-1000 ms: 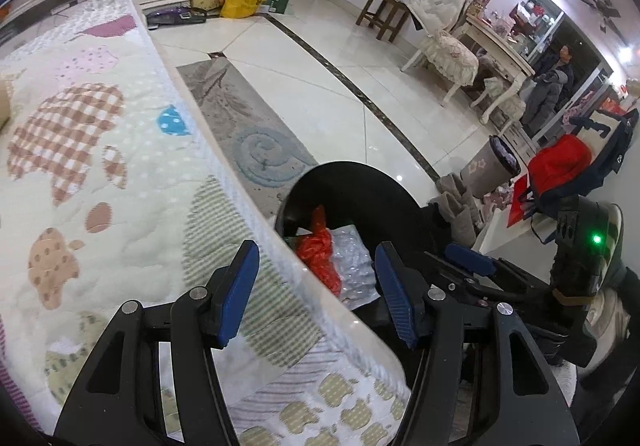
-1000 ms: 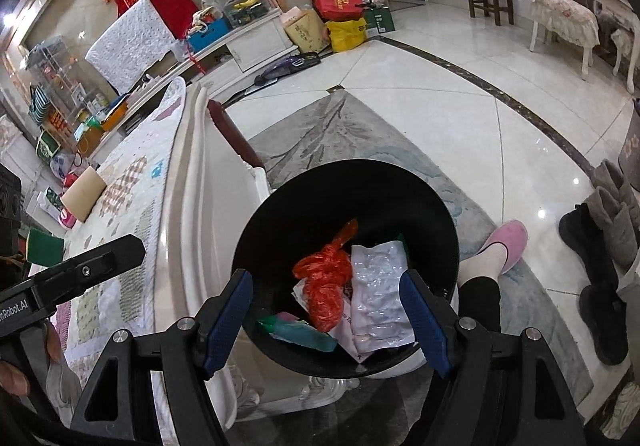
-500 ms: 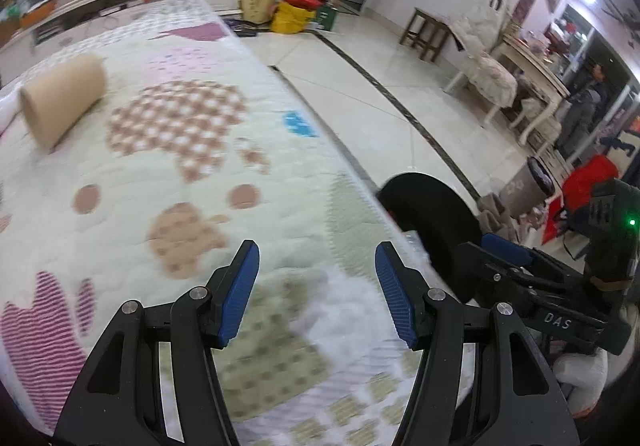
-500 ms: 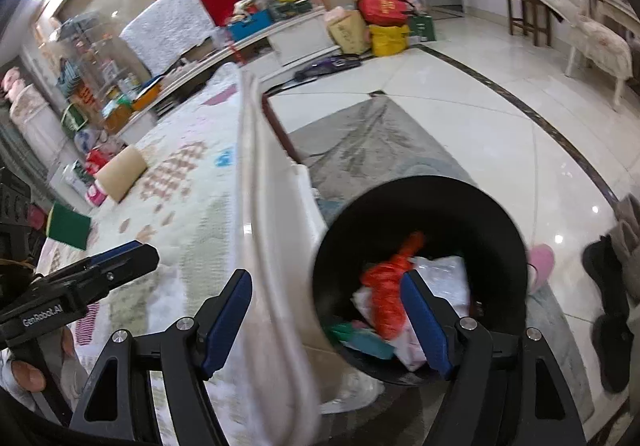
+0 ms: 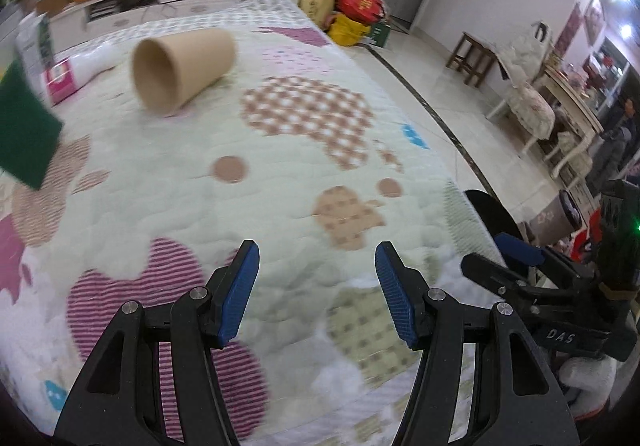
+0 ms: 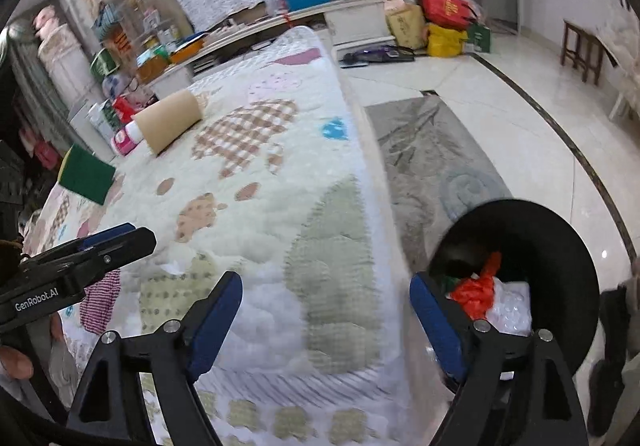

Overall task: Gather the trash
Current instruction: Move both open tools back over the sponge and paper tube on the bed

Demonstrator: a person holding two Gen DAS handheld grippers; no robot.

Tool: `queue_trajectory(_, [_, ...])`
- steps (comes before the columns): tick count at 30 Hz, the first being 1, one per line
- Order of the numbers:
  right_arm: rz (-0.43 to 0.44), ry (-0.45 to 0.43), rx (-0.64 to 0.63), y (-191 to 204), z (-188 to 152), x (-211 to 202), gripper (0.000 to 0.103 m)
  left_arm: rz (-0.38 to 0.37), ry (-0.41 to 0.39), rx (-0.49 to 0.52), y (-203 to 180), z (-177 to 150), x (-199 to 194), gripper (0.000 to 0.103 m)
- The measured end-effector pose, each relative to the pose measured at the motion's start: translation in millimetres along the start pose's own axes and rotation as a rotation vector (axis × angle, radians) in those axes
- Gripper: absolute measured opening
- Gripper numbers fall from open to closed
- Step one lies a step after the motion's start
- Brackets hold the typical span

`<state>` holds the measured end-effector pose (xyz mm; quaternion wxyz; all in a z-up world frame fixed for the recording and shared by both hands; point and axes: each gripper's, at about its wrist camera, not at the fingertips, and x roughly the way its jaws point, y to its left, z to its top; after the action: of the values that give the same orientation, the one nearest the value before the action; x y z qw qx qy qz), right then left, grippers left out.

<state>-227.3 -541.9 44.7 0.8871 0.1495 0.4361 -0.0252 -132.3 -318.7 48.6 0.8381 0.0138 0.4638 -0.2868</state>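
In the left wrist view the left gripper (image 5: 316, 286) hung over the quilted bed cover (image 5: 280, 150) with its blue pads spread wide and nothing between them; beyond it on the cover, well apart, a brown paper cup (image 5: 182, 70) lay on its side with its mouth toward the camera; a green scouring pad (image 5: 24, 126) sat at the cover's left edge, and a white and pink bottle (image 5: 76, 72) lay just behind the cup (its far end hidden by the cup); off the cover's right edge only a black sliver of the bin (image 5: 492, 214) showed, with the right gripper's arm crossing in front of it. In the right wrist view the right gripper (image 6: 326, 310) was likewise wide open and empty, poised over the cover's near corner; the same paper cup (image 6: 168, 120) and scouring pad (image 6: 86, 174) lay far up the cover, and the bin (image 6: 560, 246) stood on the floor just beside the cover's right edge. This view alone showed inside the bin: an orange bag (image 6: 476, 286) and clear plastic wrap (image 6: 508, 306); the left view alone showed the cup's open mouth. The likely risks, as I judge them: the thin-walled cup could roll or crush if pinched across its side; the soft cover could snag a pad; both grippers, close together, could collide on the reach.
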Motion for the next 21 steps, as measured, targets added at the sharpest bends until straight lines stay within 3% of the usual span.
queue_trajectory(7, [0.008, -0.009, -0.020, 18.5, 8.8, 1.0, 0.084, 0.029, -0.043, -0.063, 39.4, -2.9, -27.2, 0.059])
queue_trajectory(15, [-0.028, -0.061, 0.004, 14.0, 23.4, -19.6, 0.084, 0.077, -0.077, -0.119, 80.1, -6.4, -49.7, 0.059])
queue_trajectory(21, [0.008, -0.058, -0.006, 23.6, 34.9, -19.7, 0.084, 0.101, -0.096, -0.145, 97.3, -6.8, -57.4, 0.059])
